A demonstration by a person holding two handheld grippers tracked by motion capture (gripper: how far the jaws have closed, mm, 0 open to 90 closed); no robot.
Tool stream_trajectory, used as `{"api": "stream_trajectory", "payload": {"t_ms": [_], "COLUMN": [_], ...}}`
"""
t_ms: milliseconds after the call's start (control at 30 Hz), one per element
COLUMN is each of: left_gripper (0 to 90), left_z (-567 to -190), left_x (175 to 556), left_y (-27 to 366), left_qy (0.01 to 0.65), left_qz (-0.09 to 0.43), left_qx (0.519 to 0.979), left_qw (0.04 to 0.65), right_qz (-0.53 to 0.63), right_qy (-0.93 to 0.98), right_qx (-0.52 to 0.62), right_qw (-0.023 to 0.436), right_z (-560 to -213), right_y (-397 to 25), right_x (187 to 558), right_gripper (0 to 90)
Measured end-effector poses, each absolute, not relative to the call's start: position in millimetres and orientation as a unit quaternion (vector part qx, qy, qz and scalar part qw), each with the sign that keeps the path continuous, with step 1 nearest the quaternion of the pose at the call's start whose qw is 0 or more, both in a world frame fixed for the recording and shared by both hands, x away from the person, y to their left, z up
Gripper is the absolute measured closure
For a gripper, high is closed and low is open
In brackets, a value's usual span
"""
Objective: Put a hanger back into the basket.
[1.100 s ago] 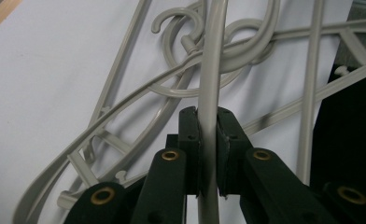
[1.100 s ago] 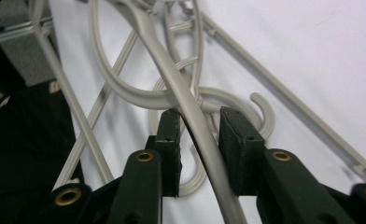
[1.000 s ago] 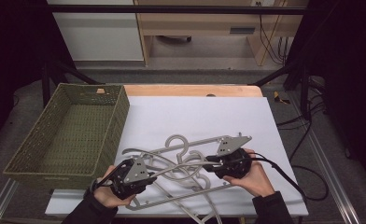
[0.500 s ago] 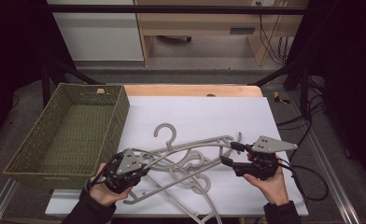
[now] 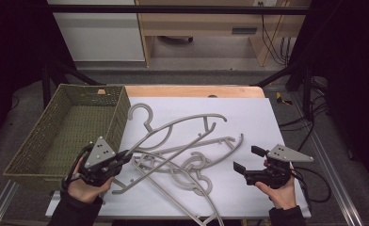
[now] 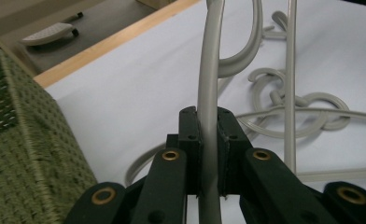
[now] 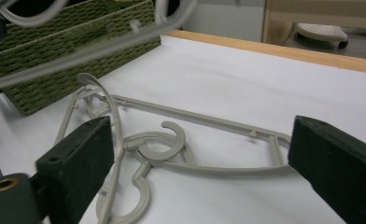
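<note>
Left gripper point(image 5: 122, 157) clamped on raised hanger point(image 5: 182, 125), now lifted toward basket point(image 5: 36, 160); right gripper point(image 5: 248, 160) released, jaws wide, drawn back right. Remaining hangers point(image 5: 192, 172) left tangled.

we're running black two-jaw grippers, left gripper point(image 5: 121, 157) / right gripper point(image 5: 246, 160) | grey three-cornered top plates | brass-coloured pivot rivets | black cable trailing right | we're wearing dark sleeves
</note>
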State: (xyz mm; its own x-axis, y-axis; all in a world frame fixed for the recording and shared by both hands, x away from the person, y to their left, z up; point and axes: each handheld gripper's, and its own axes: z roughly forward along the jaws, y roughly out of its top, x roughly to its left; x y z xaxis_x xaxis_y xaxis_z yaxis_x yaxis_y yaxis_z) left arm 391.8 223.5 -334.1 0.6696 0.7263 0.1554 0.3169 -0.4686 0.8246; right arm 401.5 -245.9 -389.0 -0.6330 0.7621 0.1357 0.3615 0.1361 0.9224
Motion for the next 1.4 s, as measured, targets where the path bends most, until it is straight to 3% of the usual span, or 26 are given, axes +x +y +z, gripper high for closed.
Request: {"api": "stream_trajectory", "payload": {"t_ms": [833, 1400], "left_gripper": [82.6, 82.5], "left_z": [-277, -280], "left_x": [435, 479], "left_y": [291, 353], "left_qy": [0.36, 0.409], "left_qz": [0.309, 0.32], "left_qx": [0.775, 0.768], "left_qw": [0.417, 0.375], "right_qz": [0.525, 0.521], "right_qy": [0.72, 0.722], "right_qx": [0.405, 0.407], "right_qw": [0.206, 0.206], "right_z": [-390, -391], "right_y": [-250, -249], "right_x": [402, 404], "right_gripper": [2.4, 2.3]}}
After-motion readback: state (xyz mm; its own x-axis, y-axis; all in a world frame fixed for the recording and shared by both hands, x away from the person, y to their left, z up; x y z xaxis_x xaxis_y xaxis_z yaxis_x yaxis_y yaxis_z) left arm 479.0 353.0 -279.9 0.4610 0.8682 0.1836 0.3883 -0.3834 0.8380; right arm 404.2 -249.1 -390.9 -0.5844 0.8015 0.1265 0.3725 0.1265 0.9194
